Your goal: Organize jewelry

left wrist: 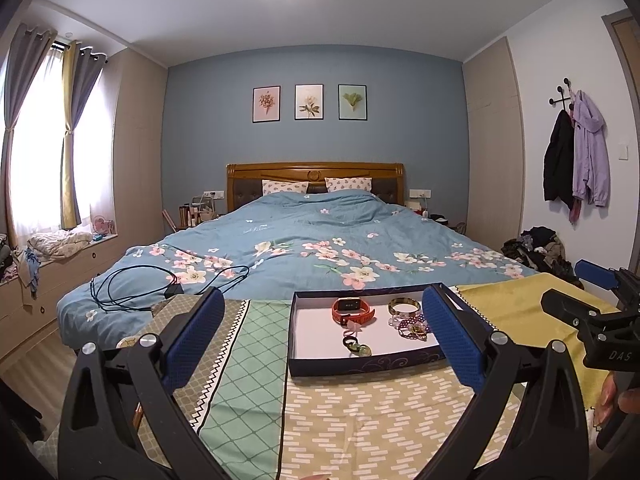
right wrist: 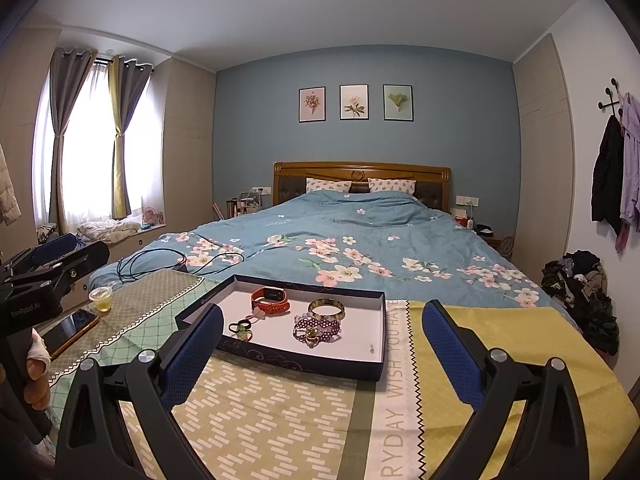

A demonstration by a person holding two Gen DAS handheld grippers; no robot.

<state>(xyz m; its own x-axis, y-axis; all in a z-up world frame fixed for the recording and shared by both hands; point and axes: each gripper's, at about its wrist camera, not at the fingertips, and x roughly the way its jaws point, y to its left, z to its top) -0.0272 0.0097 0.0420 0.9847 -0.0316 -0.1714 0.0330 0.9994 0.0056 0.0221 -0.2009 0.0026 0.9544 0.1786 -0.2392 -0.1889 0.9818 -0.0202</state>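
A shallow dark blue tray [left wrist: 362, 367] [right wrist: 280, 364] with a white floor sits on the patterned cloth. In it lie an orange watch [left wrist: 353, 309] [right wrist: 271, 299], a gold bangle [left wrist: 404, 305] [right wrist: 326, 309], purple bead bracelets [left wrist: 412, 326] [right wrist: 318, 329], a pink clip [left wrist: 353, 326] and small dark rings [left wrist: 354, 343] [right wrist: 240, 330]. My left gripper [left wrist: 324, 336] is open and empty, hovering before the tray. My right gripper [right wrist: 322, 350] is open and empty, just short of the tray's near edge. The right gripper shows in the left wrist view [left wrist: 600, 320].
The cloth covers a table [right wrist: 280, 420] at the foot of a blue floral bed [left wrist: 320, 240]. A phone [right wrist: 70, 332] and a small cup [right wrist: 100, 298] lie at the table's left. A black cable [left wrist: 160, 284] lies on the bed. Clothes pile [right wrist: 580, 292] at right.
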